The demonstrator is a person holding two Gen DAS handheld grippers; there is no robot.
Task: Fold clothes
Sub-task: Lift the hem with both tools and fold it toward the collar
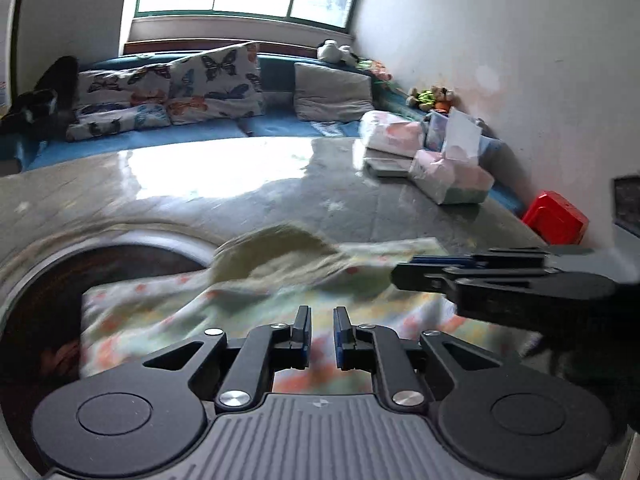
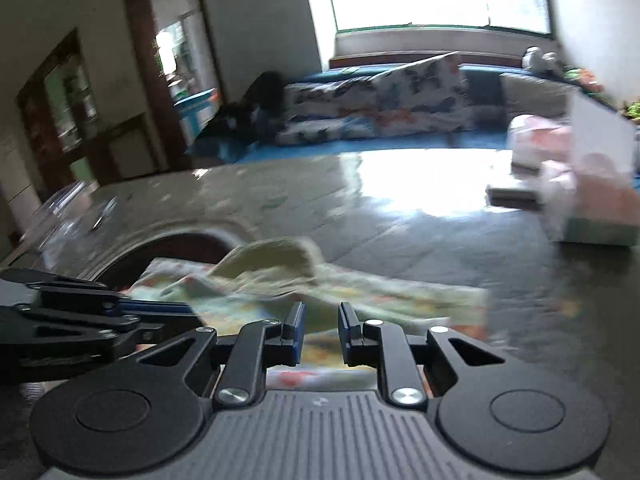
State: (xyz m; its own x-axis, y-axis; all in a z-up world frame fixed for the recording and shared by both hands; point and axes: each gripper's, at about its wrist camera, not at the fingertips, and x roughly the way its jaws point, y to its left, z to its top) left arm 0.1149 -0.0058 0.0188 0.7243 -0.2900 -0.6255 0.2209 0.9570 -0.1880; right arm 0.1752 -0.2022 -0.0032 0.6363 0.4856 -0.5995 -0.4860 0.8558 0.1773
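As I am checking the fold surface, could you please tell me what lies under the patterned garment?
The patterned garment lies on the grey table, and its left part hangs over a round dark opening in it. What is under the cloth's middle is covered.

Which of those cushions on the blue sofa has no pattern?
The plain grey cushion, rightmost of the row; the others are printed with butterflies.

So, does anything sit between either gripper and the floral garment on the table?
Nothing visible does. The left gripper and right gripper both hang directly over the floral garment, with no object between. The tissue packs sit far off by the wall.
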